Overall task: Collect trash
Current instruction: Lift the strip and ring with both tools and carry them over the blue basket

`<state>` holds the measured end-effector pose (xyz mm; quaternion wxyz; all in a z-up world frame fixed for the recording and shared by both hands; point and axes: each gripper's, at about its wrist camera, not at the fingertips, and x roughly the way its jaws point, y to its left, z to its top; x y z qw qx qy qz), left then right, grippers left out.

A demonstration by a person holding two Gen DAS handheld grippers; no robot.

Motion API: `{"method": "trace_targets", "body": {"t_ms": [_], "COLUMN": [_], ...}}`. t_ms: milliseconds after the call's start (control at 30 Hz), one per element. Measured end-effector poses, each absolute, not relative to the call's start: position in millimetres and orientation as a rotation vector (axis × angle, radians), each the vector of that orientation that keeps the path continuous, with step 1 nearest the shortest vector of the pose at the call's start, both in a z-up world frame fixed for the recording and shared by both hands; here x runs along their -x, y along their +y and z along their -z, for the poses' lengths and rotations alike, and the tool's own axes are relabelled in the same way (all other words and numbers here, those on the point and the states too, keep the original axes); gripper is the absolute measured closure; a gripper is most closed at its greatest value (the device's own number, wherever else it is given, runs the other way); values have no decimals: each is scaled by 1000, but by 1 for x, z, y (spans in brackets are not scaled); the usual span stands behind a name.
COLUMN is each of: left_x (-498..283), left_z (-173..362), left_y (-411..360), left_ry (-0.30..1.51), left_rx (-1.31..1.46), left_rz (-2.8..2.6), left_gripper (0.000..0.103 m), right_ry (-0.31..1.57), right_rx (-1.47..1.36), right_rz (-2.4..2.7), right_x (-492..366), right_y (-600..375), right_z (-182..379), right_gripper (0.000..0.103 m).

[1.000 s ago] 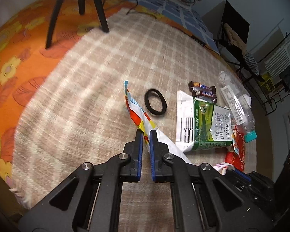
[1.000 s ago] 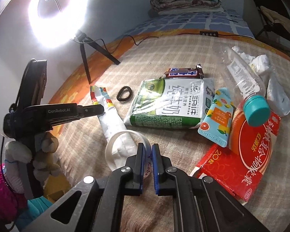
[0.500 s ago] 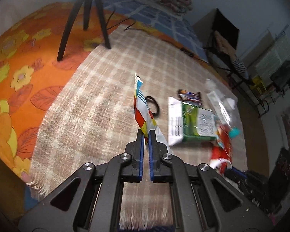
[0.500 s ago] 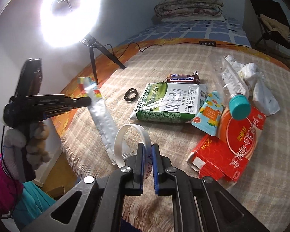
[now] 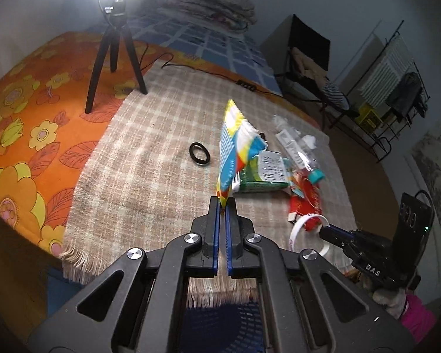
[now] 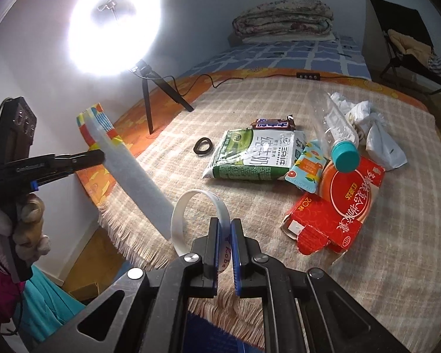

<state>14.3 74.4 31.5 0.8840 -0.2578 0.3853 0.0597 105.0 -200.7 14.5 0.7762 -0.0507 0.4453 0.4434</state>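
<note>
A colourful wrapper [image 5: 236,144] is being gripped by the left gripper [image 5: 222,206], a white band [image 6: 197,217] by the right gripper [image 6: 224,229], both above the checked blanket [image 6: 279,103].

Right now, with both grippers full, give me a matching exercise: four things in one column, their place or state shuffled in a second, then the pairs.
Things:
1. snack wrapper
2. white wristband
3. black hair tie
4. teal-capped bottle

States:
A. lying loose on the plaid blanket, left of the milk pack
B. pinched in the left gripper, hanging in the air
C. lying with its cap over the red box
D. clamped in the right gripper

Pairs: 1-B, 2-D, 3-A, 4-C
</note>
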Motion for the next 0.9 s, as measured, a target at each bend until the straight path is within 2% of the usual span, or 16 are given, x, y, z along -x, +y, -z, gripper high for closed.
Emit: {"method": "trace_targets", "body": {"t_ms": [600, 900], "left_x": [42, 66], "left_z": [-57, -22], "left_y": [45, 16], "left_ry": [796, 913], "left_rx": [502, 491], "left_rz": [-38, 1], "left_gripper": [103, 103], "right_ry": [946, 976], "right_rx": [135, 154], "right_rz": [-965, -977], "right_x": [-67, -32], "right_y": [-223, -236], "right_z": [-30, -22], "right_gripper": [98, 98]}}
